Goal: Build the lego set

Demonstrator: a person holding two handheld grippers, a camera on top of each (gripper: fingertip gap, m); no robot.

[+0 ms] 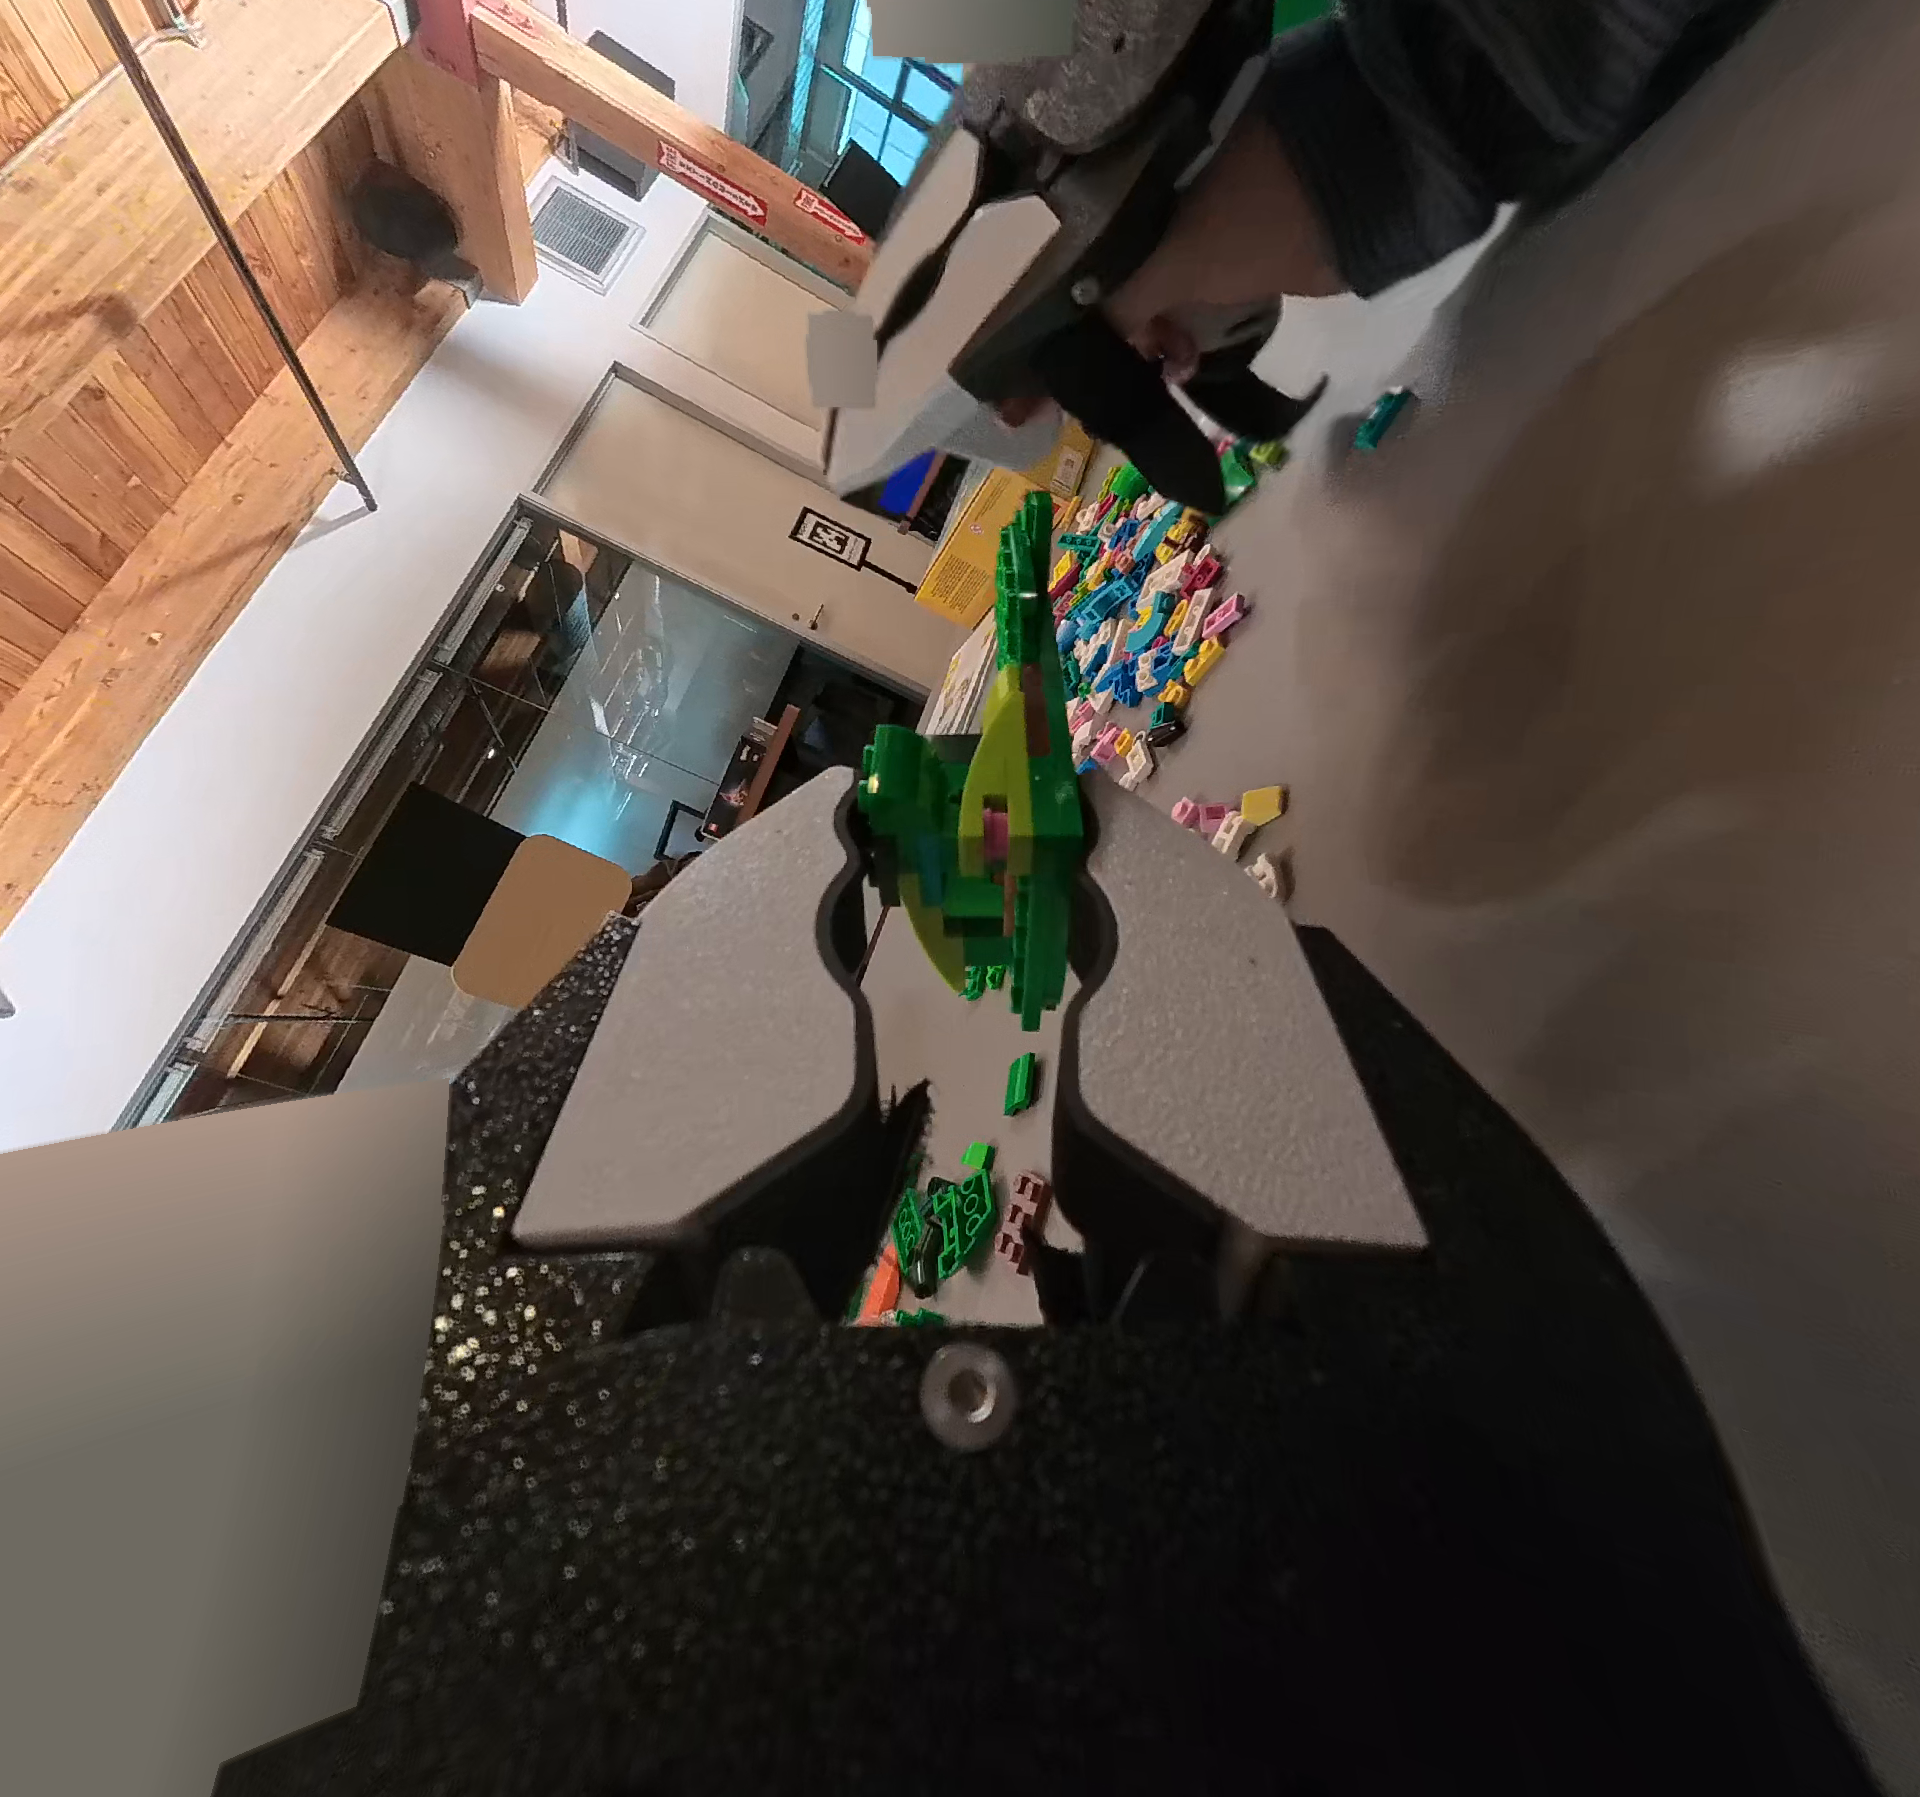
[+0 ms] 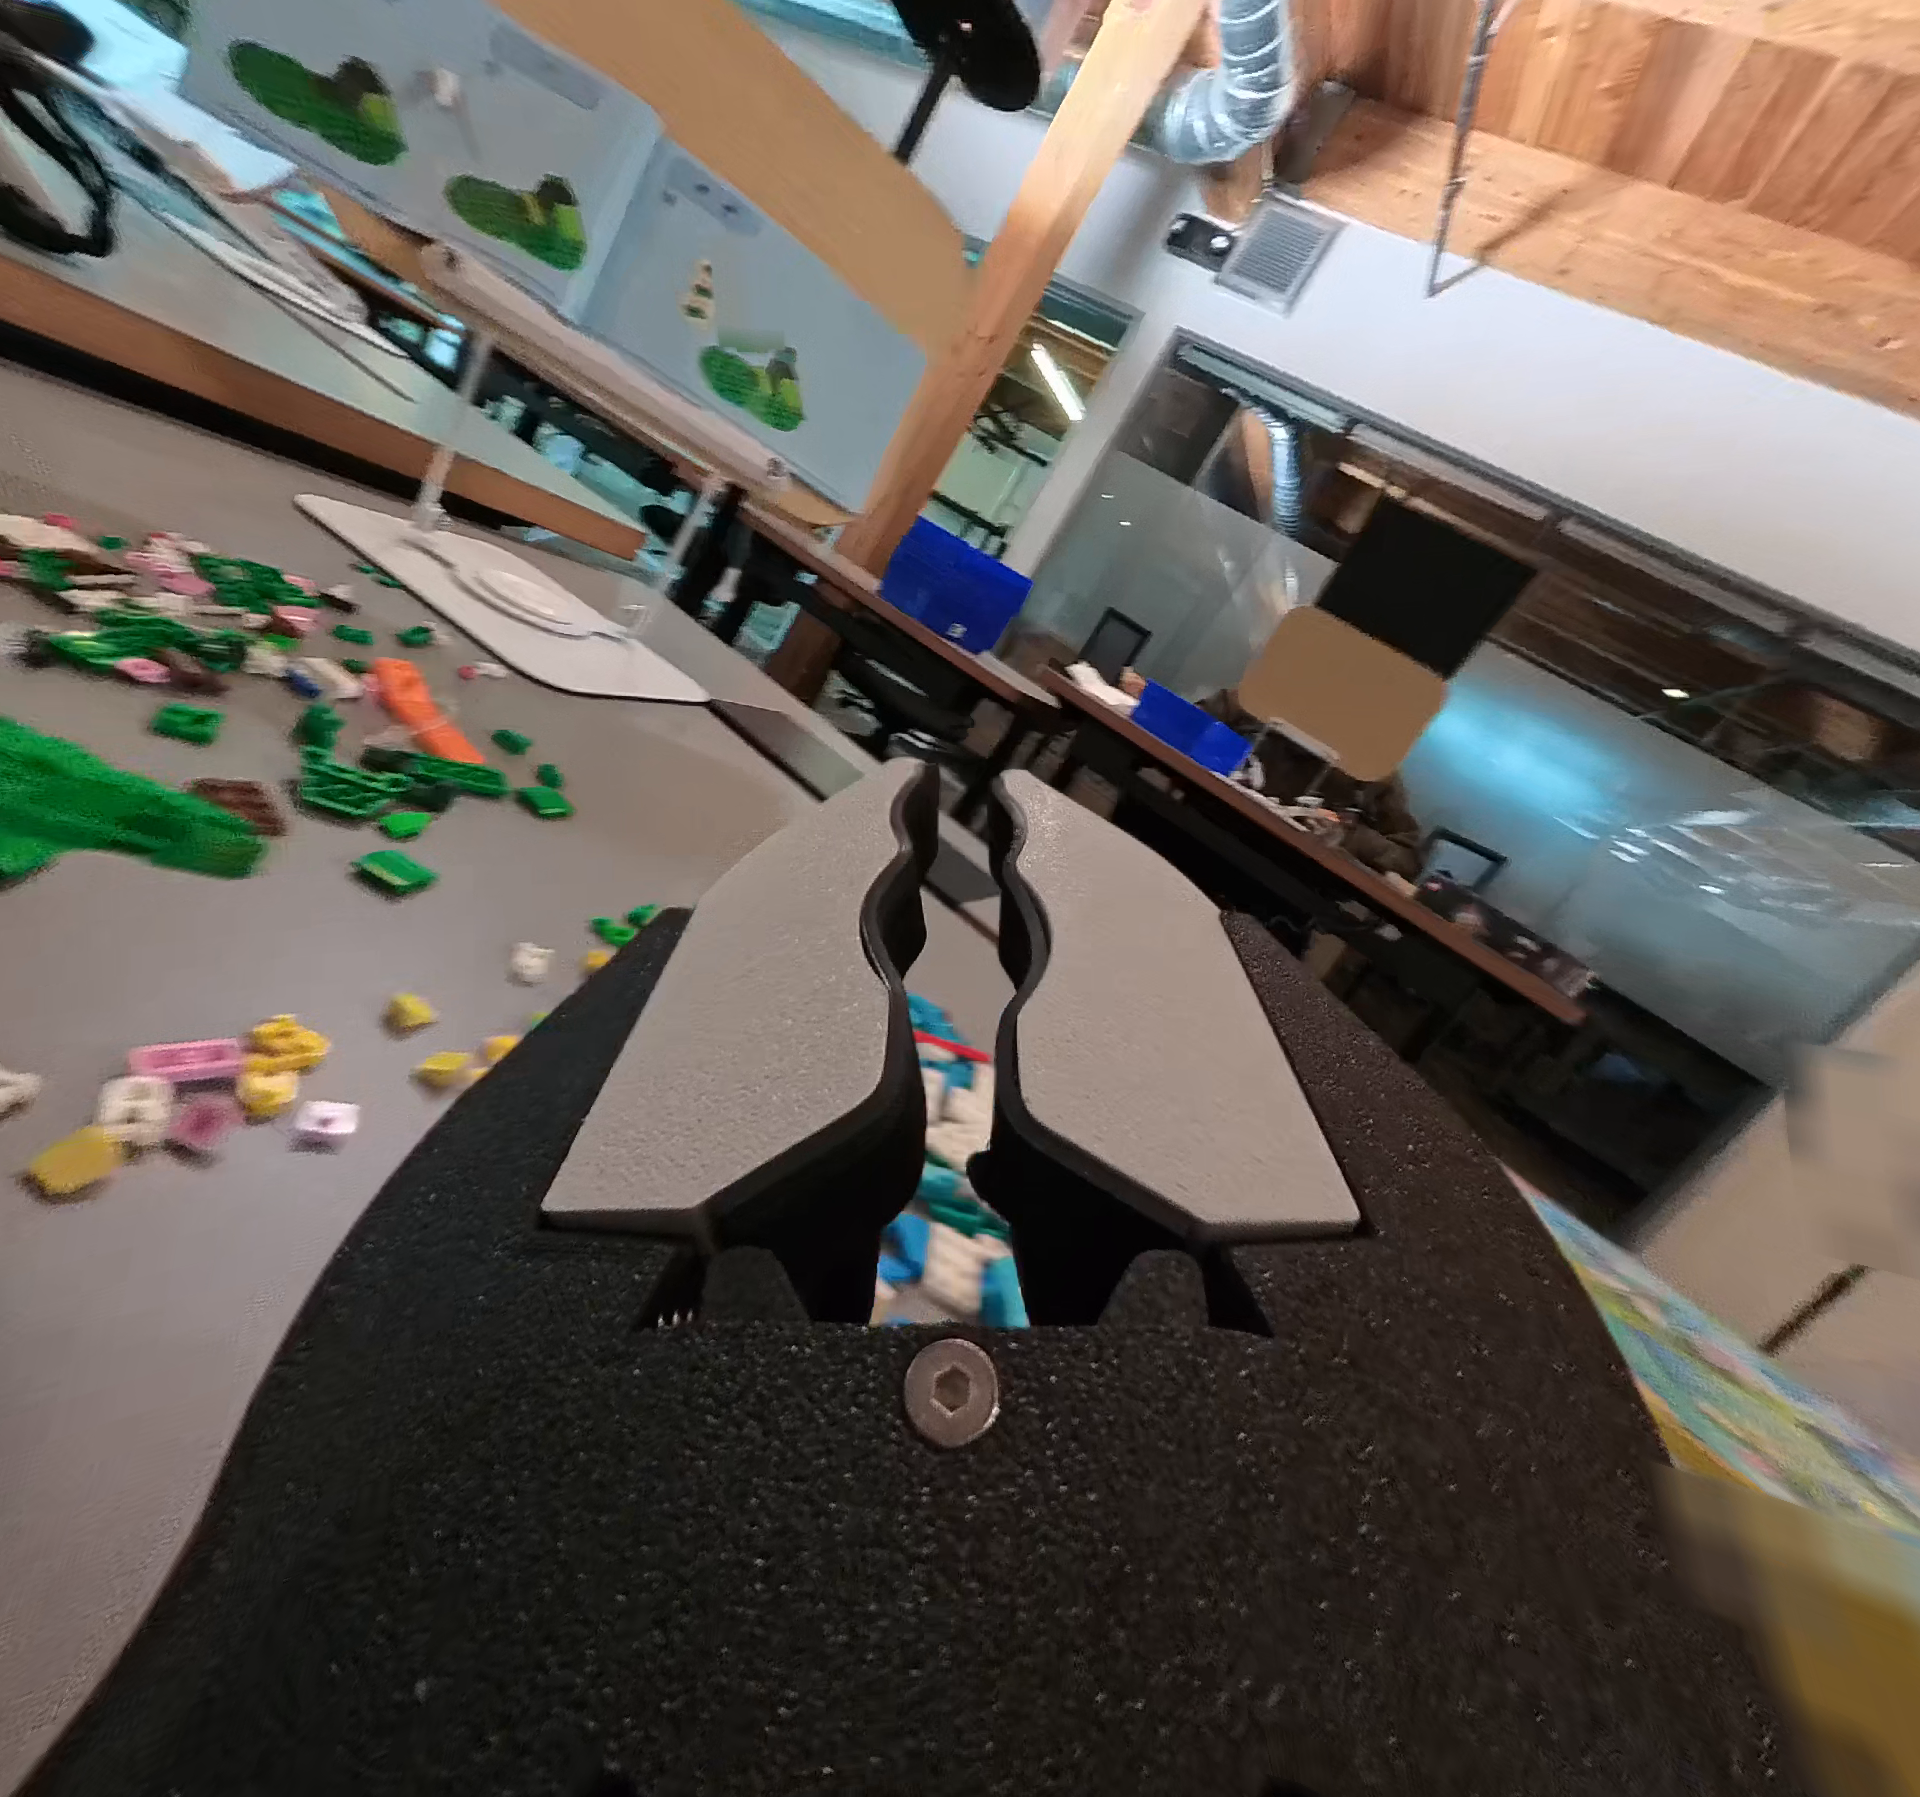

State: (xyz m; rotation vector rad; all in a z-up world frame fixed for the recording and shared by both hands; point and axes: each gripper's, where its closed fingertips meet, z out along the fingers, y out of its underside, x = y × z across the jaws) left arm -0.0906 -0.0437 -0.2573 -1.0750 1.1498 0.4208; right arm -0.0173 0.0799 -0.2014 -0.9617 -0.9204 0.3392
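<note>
My left gripper [image 1: 971, 843] is shut on a green lego build [image 1: 1013, 812] with lime and brown parts, holding it tilted on edge over the grey table [image 1: 1558, 916]. The same build shows blurred at the left edge of the right wrist view [image 2: 104, 812]. My right gripper [image 2: 961, 791] is empty, its jaws a narrow gap apart, raised over blue and white bricks [image 2: 945, 1176]. It also shows in the left wrist view [image 1: 966, 272], held by a dark-sleeved hand above and beyond the build.
Loose green pieces [image 2: 416, 781] and an orange piece [image 2: 416, 698] lie near the build. Pastel bricks [image 2: 208, 1082] and a mixed pile [image 1: 1143, 604] are spread on the table. An instruction booklet [image 2: 520, 189] stands on a white stand [image 2: 499, 594]. A yellow box [image 1: 977, 552] lies behind. The tips of one gripper are about 15 cm away from the tips of the other.
</note>
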